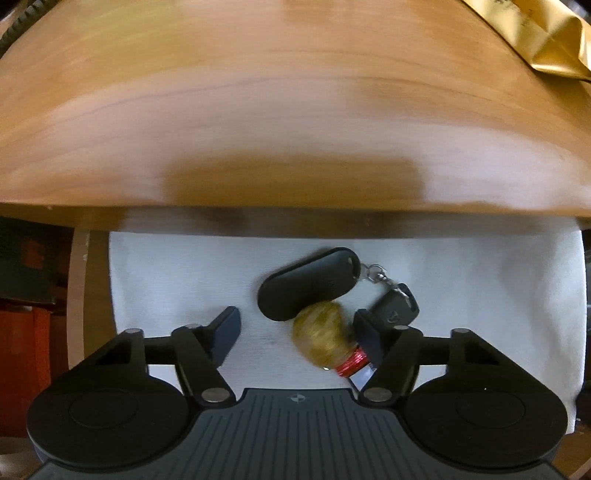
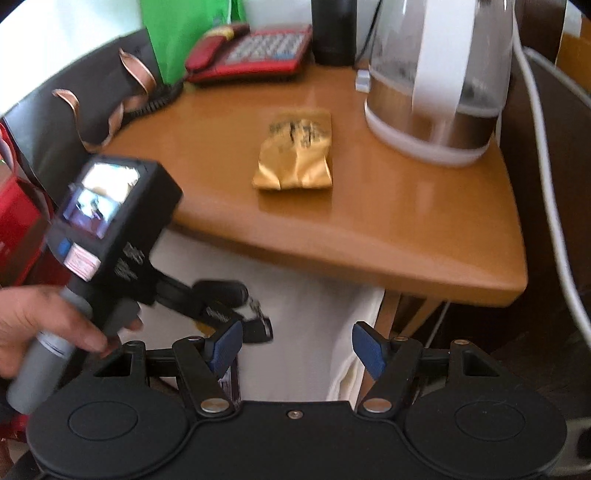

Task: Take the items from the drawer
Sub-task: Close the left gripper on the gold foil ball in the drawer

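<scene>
The open drawer is lined with white cloth and sits under the wooden tabletop. In it lie a black key fob chained to a black car key, and a golden walnut-like ball with a red band. My left gripper is open just above the drawer, the ball between its fingers, near the right one. My right gripper is open and empty over the drawer's right part. The left gripper's body shows in the right wrist view, with the fob beyond it.
On the tabletop lie a gold foil packet, a glass kettle, a red telephone and a dark cylinder. A white cable runs down the right side. The packet's corner shows in the left wrist view.
</scene>
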A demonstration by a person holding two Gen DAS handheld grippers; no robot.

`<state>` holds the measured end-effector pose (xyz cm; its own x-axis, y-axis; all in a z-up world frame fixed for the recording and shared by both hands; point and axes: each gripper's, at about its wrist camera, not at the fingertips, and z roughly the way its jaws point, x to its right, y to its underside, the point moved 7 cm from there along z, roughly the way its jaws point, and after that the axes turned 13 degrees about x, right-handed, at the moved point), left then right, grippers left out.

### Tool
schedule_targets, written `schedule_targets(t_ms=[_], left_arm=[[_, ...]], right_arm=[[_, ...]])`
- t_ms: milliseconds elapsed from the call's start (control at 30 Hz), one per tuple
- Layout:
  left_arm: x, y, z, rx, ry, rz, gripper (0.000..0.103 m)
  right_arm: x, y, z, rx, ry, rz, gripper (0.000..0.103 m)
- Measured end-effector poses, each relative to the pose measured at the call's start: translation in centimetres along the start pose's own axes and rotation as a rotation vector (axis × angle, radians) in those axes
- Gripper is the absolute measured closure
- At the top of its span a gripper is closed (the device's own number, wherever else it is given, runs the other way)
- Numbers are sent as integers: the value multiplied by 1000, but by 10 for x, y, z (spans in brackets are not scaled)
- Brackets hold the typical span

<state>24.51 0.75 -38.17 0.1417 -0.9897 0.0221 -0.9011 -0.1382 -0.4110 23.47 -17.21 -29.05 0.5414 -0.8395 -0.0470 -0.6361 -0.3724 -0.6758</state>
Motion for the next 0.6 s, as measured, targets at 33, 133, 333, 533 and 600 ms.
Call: schedule_targets(t_ms=[33,133,333,533,600], left_arm=[[-1,0,0,-1,2,0,33],[-2,2,-1,-3,-1,9,35],[-4,4,-1,-8,0,32,35],[-9,8,-4,-7,-9,40,38],[-12,9,-5,-5,-9,39,45]], right_arm=[[-1,3,3,-10,-2,3,38],[-5,10,12,-35,-10,5,39],[-13,17,24,-58,-21,12,39],[-17,20,34,-83,-35,21,39],[-19,21,38,-93,-41,25,39]])
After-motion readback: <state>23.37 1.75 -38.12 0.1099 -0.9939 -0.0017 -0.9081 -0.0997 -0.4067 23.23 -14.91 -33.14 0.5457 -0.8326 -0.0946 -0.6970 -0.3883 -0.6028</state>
